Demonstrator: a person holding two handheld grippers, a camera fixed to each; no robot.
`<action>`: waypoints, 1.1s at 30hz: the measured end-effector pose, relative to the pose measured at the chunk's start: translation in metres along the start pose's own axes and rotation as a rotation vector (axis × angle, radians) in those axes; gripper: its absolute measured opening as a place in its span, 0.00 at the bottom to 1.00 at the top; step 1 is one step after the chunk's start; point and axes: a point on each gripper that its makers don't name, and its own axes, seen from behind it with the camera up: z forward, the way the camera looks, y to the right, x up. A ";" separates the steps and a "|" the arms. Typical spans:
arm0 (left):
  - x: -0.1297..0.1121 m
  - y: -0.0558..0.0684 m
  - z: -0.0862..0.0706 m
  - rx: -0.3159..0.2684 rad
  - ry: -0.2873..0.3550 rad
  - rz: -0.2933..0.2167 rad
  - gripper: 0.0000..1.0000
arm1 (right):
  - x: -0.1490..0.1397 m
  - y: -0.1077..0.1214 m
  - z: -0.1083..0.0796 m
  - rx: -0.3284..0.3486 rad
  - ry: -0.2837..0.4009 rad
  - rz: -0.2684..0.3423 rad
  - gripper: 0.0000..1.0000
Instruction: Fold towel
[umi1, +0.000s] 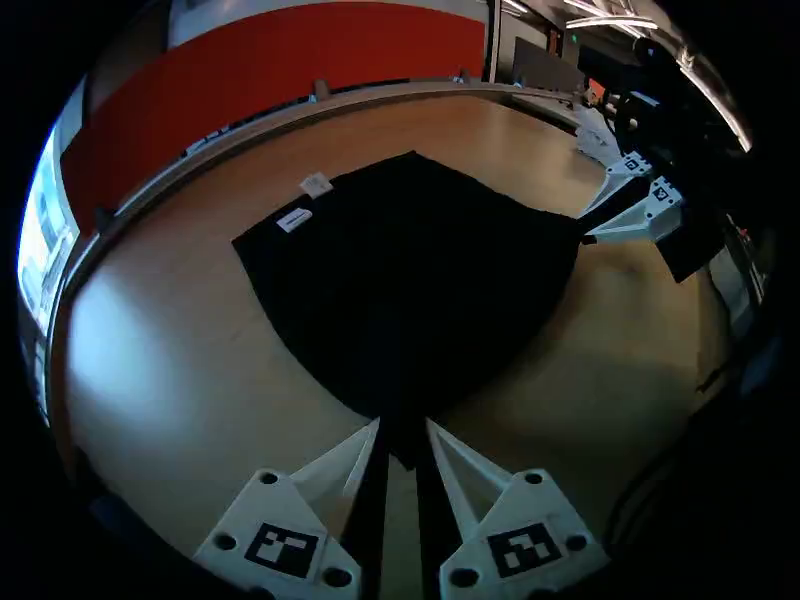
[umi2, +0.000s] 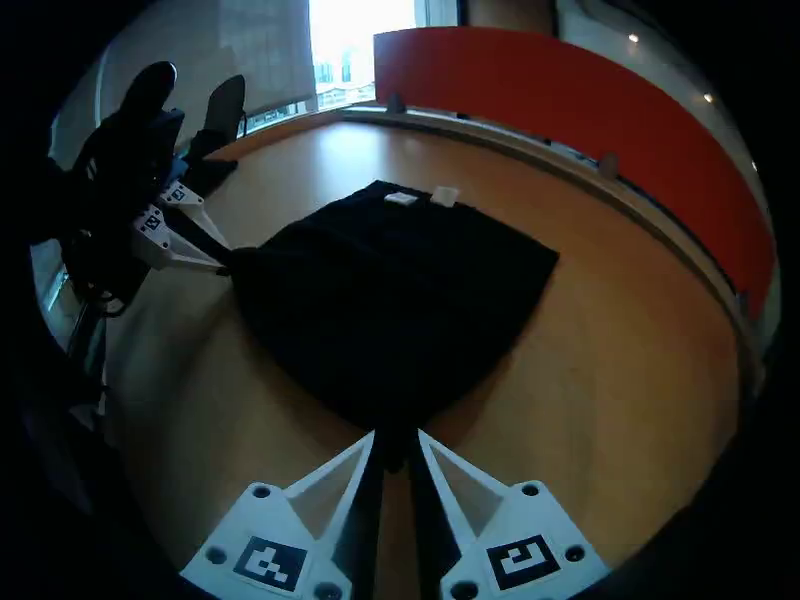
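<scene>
Item: black towel (umi1: 410, 280), spread flat at the centre of a light wooden table (umi1: 180, 360) in both views, with one corner pointing at each camera.

Two small white labels (umi1: 294, 220) sit at the towel's far edge, upper left of centre in the left gripper view. One lies on the cloth; the other is just off it on the wood.

Left gripper (umi1: 403, 432): bottom centre of the left gripper view, fingers clamped on the near towel corner.

Right gripper (umi2: 397, 440): bottom centre of the right gripper view, fingers likewise pinched on its near corner. It also appears at the right edge of the left gripper view, its tips at the towel's side corner.

Surroundings: a red partition (umi2: 600, 100) runs along the table's far edge. A bright window (umi2: 350, 50) is at top centre and dark chairs (umi2: 150, 90) at upper left of the right gripper view.
</scene>
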 end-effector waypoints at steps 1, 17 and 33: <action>0.002 0.000 -0.002 0.001 0.003 -0.002 0.16 | 0.002 0.000 -0.002 -0.001 0.005 0.001 0.16; 0.030 0.003 -0.042 0.008 0.033 -0.026 0.16 | 0.026 -0.005 -0.042 -0.016 0.058 -0.013 0.16; 0.043 0.017 -0.079 0.015 0.045 -0.034 0.16 | 0.043 -0.016 -0.084 -0.024 0.103 -0.006 0.16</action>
